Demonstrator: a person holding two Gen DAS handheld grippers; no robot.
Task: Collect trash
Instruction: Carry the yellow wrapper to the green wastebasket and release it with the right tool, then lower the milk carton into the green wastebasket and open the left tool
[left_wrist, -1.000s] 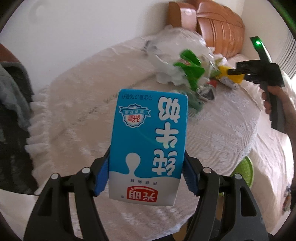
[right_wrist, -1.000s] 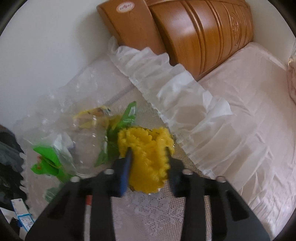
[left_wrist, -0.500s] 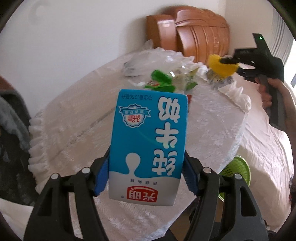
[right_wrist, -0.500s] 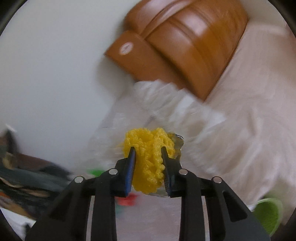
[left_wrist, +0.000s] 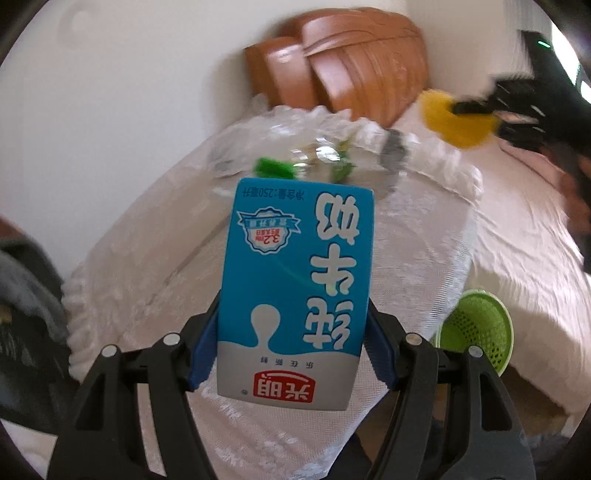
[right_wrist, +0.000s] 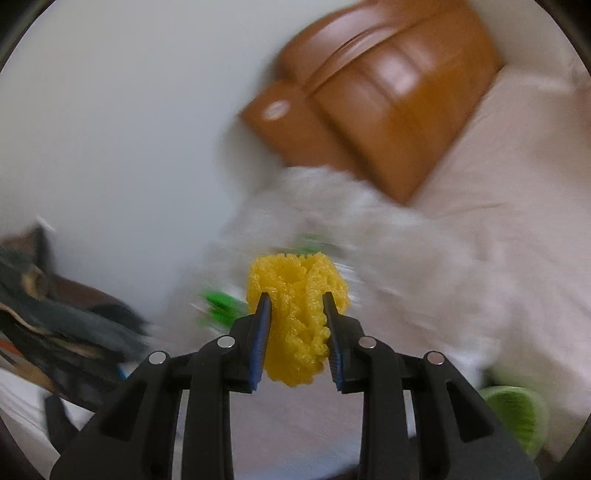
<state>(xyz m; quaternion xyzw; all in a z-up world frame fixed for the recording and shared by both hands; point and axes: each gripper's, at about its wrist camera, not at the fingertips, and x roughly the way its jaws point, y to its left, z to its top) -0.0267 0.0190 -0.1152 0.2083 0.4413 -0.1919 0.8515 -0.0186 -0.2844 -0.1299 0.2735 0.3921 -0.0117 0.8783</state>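
Your left hand-held gripper (left_wrist: 293, 347) grips the milk carton (left_wrist: 295, 288), right hand-held gripper (right_wrist: 297, 330) the yellow foam net (right_wrist: 297, 317). Both airborne; green basket (left_wrist: 476, 328) awaits. Wrappers (left_wrist: 275, 168) remain on the surface (left_wrist: 147, 240).

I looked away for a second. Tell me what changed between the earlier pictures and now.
The right gripper closed tighter on the yellow foam net and lifted it off the table, away from the trash pile, toward the bed side above the green basket. The left gripper holds the blue milk carton exactly as before.
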